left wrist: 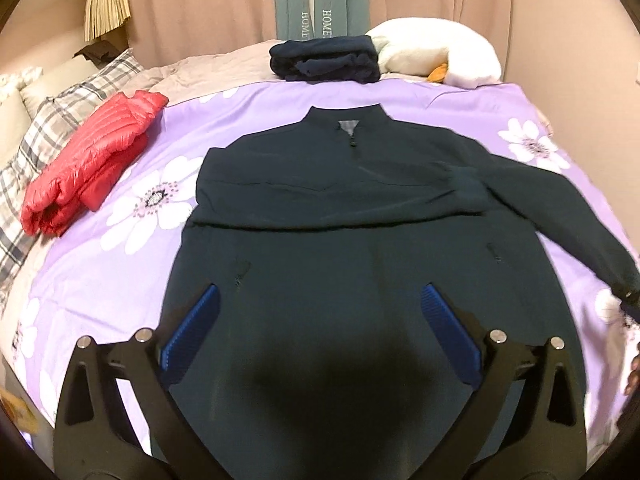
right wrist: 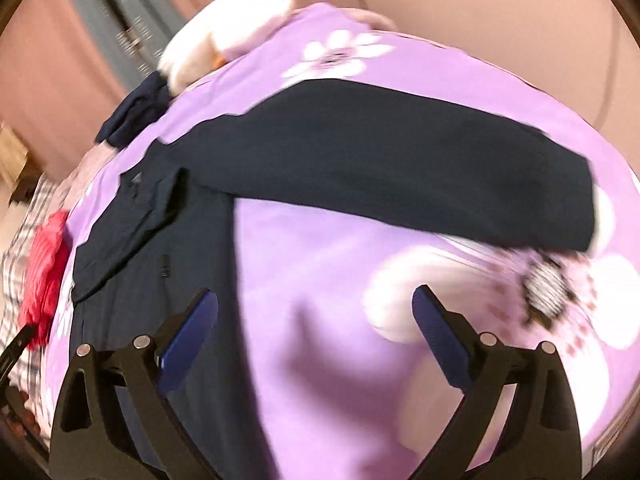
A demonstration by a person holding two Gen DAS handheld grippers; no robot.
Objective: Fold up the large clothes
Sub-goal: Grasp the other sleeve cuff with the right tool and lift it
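Purple floral bedspread (left wrist: 280,92): dark jacket (left wrist: 360,208) flat, one sleeve seemingly folded across.

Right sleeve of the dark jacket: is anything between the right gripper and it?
Nothing visible. The right gripper is open over bare purple bedspread, and the outstretched sleeve lies flat just beyond with nothing on it. The red jacket and folded dark clothes sit well clear.

light: warm, dim | shadow: dark patch low (left view) | blur: right view smeared | edges: fisheye-bent
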